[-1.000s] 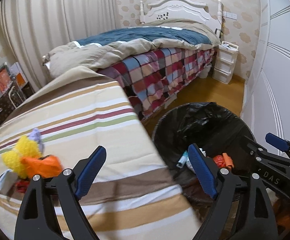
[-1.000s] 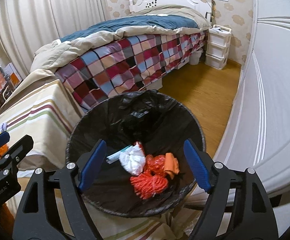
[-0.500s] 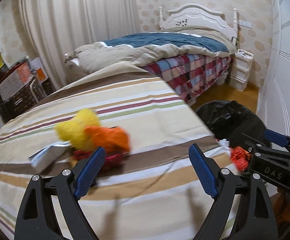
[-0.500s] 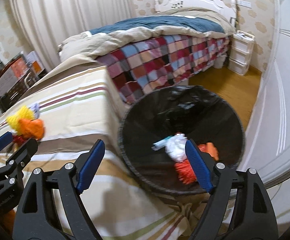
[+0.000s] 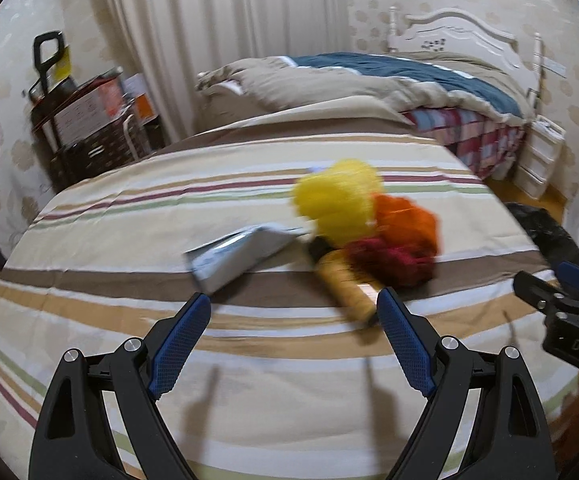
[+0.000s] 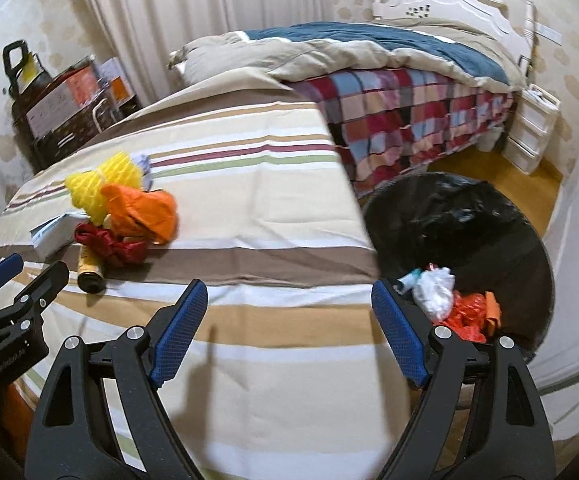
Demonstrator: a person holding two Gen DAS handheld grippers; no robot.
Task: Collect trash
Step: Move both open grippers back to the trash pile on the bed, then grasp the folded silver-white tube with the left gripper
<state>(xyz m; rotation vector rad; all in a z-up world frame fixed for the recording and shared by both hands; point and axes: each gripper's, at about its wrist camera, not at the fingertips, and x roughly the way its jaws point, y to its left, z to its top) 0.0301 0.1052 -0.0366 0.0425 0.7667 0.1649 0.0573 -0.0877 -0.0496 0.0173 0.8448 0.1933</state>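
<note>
Just beyond the spread, empty left claw (image 5: 293, 330) lies the trash pile (image 5: 369, 224) on the striped bench (image 5: 129, 240); the right claw (image 6: 287, 330), spread and empty, is opening.

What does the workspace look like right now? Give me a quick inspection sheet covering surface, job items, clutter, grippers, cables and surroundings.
Surface: striped cloth, lying flat, covers the work surface.
Job's things: one pile on the cloth: yellow net, orange wad, dark red wad, pale flat pack, tan tube. Black-lined bin stands on the floor beside the cloth's edge, already holding white and red-orange scraps.
Clutter: nothing seen apart from the pile.
Grippers: left gripper open, empty, facing the pile; right gripper open, empty, over bare cloth near the bin.
Cables: nothing seen.
Surroundings: bed behind, white drawers, curtain, boxes in the far corner.
</note>
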